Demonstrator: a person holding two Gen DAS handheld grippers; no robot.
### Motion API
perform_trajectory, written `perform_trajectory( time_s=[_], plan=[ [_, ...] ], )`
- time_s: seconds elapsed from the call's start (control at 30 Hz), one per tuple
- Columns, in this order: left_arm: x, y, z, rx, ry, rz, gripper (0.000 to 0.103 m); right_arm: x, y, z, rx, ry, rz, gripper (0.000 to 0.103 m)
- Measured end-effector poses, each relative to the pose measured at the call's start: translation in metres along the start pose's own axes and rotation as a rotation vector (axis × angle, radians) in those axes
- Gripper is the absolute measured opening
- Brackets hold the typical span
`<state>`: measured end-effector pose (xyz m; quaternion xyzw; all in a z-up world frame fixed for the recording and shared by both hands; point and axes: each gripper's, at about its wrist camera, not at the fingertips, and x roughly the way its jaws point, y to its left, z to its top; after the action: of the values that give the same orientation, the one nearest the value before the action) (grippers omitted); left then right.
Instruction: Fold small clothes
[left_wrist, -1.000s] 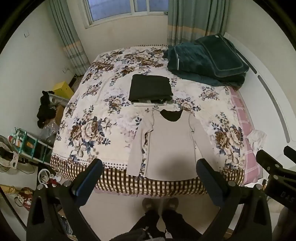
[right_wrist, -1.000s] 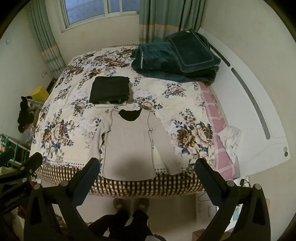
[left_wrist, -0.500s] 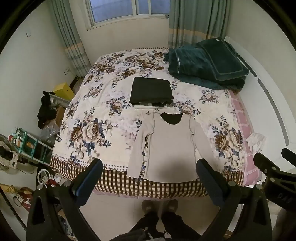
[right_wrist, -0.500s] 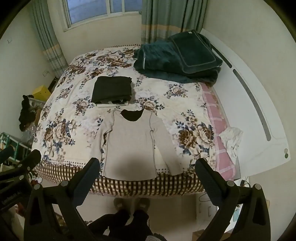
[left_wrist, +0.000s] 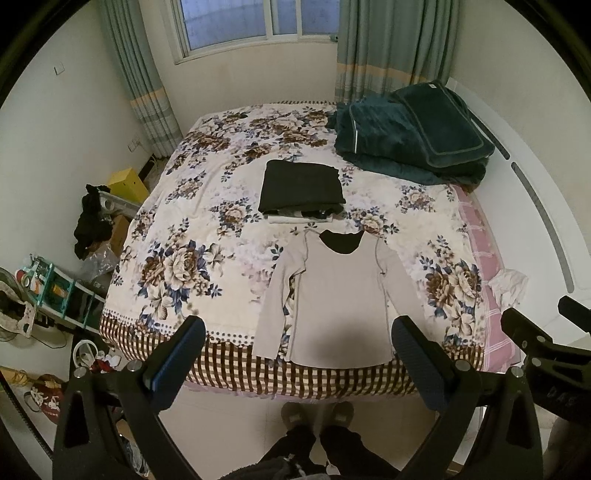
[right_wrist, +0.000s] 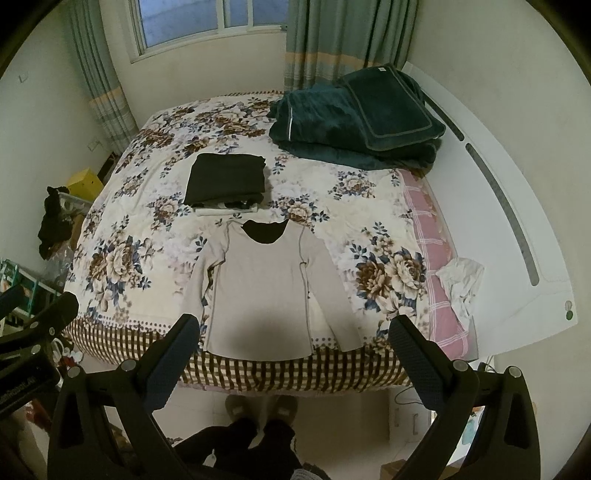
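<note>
Bedroom light is dim over a floral bed. On it a beige top lies flat at the near edge, hem right on the checked border, sleeves spread down along its sides, neckline toward a folded dark stack just beyond. Teal blankets fill the far right corner. Both tongs hang well above, left gripper and right gripper, jaws wide apart and empty. Likely risks: the hem slipping off the edge when a sleeve is pulled, or a pinch catching the bedspread with the thin fabric.
</note>
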<state>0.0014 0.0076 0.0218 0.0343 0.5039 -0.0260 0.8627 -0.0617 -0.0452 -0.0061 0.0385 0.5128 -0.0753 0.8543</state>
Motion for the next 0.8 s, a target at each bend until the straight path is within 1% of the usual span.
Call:
perform_trajectory(
  time_s=[0.37,0.8],
  plan=[
    [-0.0014,0.0003,-0.0007,-0.012,0.000,-0.011,0.103,-0.0059,0.0026,0.0060,-0.020,0.004,-0.002,0.103],
    [-0.0010,0.0013,-0.0021,-0.014,-0.002,-0.011,0.103,-0.0019,0.0081,-0.0003,-0.034,0.002,-0.001,0.103]
  ],
)
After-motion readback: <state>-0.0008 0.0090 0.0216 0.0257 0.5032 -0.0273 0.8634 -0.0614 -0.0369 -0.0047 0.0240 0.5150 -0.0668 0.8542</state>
